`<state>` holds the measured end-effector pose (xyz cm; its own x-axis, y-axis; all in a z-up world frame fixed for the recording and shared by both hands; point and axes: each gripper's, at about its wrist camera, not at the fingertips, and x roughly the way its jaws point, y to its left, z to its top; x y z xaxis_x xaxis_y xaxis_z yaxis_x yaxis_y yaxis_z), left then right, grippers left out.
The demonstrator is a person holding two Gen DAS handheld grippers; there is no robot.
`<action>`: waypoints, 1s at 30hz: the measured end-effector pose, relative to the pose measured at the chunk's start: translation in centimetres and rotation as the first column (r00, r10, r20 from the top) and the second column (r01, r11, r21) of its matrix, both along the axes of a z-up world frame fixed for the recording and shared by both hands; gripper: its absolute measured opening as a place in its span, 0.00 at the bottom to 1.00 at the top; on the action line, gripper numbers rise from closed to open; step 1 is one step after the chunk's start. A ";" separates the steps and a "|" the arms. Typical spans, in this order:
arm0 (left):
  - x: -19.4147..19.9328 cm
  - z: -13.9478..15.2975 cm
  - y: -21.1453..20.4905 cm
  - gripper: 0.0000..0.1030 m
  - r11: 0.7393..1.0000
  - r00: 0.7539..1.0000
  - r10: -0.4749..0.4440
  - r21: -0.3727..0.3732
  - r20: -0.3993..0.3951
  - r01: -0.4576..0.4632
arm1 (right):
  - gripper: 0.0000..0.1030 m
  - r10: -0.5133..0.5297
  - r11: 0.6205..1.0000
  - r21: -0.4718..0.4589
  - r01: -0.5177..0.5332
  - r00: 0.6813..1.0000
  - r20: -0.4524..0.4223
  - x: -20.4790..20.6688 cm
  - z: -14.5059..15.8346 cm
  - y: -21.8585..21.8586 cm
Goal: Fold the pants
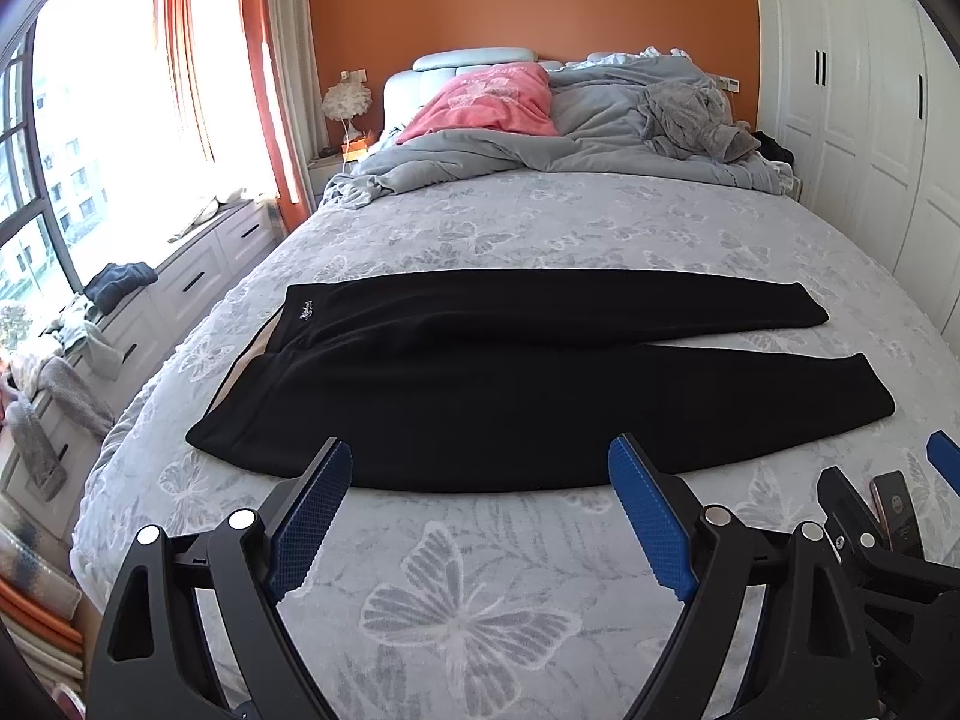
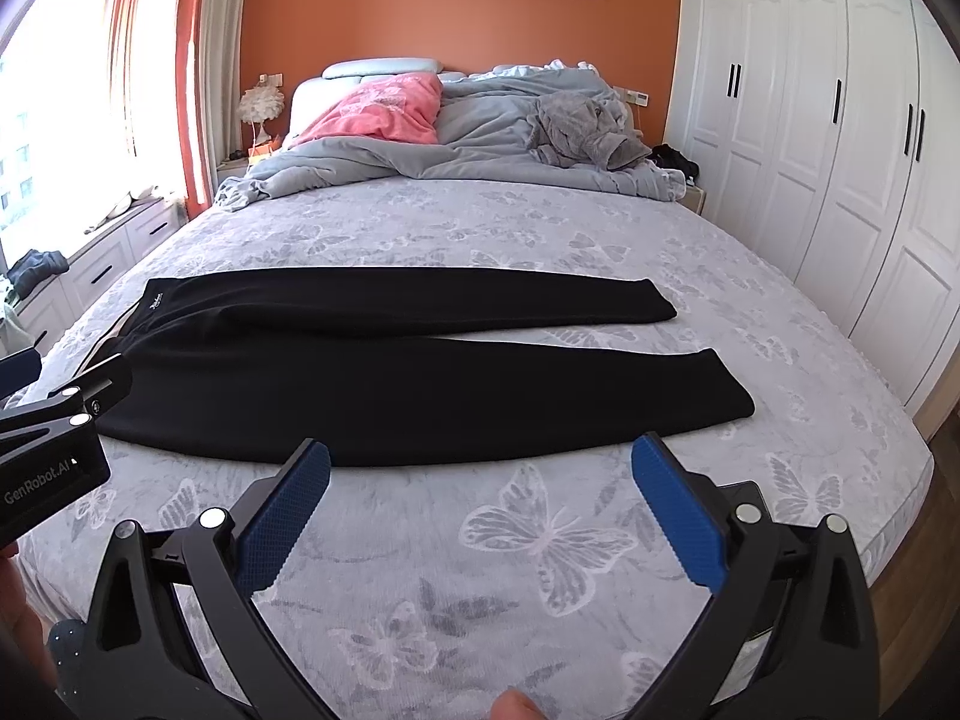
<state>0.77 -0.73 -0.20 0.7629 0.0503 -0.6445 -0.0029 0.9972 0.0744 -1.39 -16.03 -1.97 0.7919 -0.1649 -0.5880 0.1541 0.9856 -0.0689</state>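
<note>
Pants [image 1: 456,384]: black, soft matte knit, laid flat crosswise just ahead of both grippers, waistband left, two legs tapering right.
Bed [image 1: 468,612]: grey quilted cover with butterfly print; bare cover between fingers and near hem.
Left gripper [image 1: 480,459]: blue ribbed pads apart, holding nothing.
Right gripper [image 2: 480,456]: pads apart, holding nothing.

Left gripper [image 1: 480,459] and right gripper [image 2: 480,456] side by side, jaws spread, empty

black pants [image 1: 420,384] [image 2: 384,372] | unfolded, flat, spread crosswise on butterfly-print bed cover | waistband at left with small white logo | legs slightly parted, cuffs pointing right
</note>
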 end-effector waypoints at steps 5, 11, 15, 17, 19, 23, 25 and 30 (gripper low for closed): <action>0.4 -0.2 0.1 0.82 1.000 1.000 0.004 -0.003 -0.008 -0.004 | 0.96 0.007 1.000 -0.004 -0.007 1.000 -0.004 0.3 -0.1 0.0; 1.0 -0.6 0.2 0.82 1.000 1.000 0.008 -0.003 -0.019 -0.008 | 0.96 0.010 1.000 -0.003 -0.010 1.000 -0.012 0.9 -0.6 0.0; 1.5 -1.1 0.3 0.82 1.000 0.999 0.012 0.000 -0.029 -0.012 | 0.96 0.017 1.000 -0.002 -0.017 1.000 -0.020 1.3 -1.0 0.1; 1.7 -1.3 0.4 0.82 1.000 0.999 0.009 -0.001 -0.032 -0.009 | 0.96 0.021 1.000 0.000 -0.021 0.999 -0.024 1.6 -1.2 0.2; 1.9 -1.4 0.3 0.82 1.000 0.999 0.010 -0.001 -0.031 -0.010 | 0.96 0.023 1.000 -0.003 -0.023 0.999 -0.028 1.8 -1.4 0.1; 2.4 -1.6 0.3 0.82 1.000 0.999 0.014 -0.006 -0.036 -0.014 | 0.96 0.023 1.000 -0.001 -0.023 0.999 -0.033 2.1 -1.7 0.1; 2.6 -1.8 0.4 0.82 1.000 0.999 0.014 -0.013 -0.043 -0.014 | 0.96 0.021 1.000 -0.003 -0.021 0.999 -0.038 2.3 -1.8 0.2; 2.9 -2.2 0.3 0.82 1.000 0.999 0.017 -0.008 -0.047 -0.017 | 0.96 0.016 1.000 -0.003 -0.016 0.999 -0.049 2.6 -2.3 0.3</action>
